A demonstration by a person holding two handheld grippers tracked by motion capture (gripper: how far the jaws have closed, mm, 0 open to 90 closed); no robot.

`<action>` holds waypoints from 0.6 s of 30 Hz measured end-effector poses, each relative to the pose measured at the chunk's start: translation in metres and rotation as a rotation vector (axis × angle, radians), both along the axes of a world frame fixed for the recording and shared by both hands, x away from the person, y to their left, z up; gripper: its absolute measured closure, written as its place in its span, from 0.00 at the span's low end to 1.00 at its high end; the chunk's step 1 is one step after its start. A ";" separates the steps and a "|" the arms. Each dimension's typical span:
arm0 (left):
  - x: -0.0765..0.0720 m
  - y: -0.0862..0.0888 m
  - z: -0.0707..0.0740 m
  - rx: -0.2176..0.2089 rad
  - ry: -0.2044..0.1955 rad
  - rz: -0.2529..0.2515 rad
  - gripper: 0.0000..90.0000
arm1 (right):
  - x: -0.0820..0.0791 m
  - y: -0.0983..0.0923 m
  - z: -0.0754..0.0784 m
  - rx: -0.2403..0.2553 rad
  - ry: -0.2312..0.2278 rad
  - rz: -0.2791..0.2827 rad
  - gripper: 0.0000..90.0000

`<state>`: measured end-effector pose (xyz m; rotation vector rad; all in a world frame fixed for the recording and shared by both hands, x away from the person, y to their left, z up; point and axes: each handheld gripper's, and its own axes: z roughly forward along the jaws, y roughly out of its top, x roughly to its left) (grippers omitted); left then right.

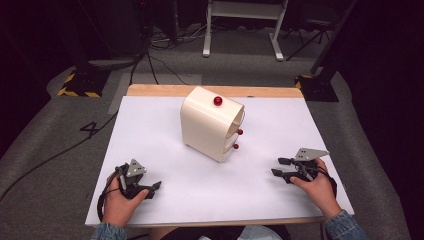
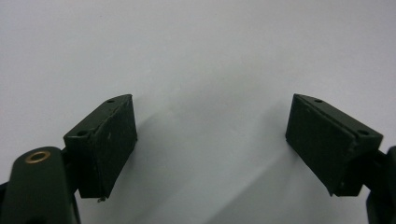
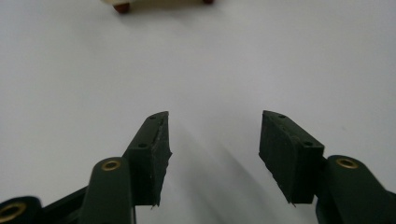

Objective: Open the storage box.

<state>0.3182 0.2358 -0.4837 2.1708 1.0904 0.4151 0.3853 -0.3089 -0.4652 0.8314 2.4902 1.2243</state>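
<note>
with the cream drawer cabinet sitting near the desk's far edge, the left gripper and right gripper are resting by the near corners, jaws gaping and empty, risking glancing off its small red knobs.

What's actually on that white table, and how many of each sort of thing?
Cream cabinet with small drawers: 1
Red round knobs on it: 3, one on top, two on the drawer fronts
Hand-held grippers: 2, the left gripper and the right gripper, both with open, empty jaws
Total: 6
</note>
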 end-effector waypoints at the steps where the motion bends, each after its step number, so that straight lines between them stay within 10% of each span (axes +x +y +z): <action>1: 0.000 0.000 0.000 0.000 0.000 0.000 0.18 | 0.001 0.003 0.003 0.012 -0.004 0.012 0.52; 18: -0.001 0.000 0.000 0.004 -0.001 -0.001 0.18 | 0.022 0.062 0.026 0.098 -0.142 0.097 0.62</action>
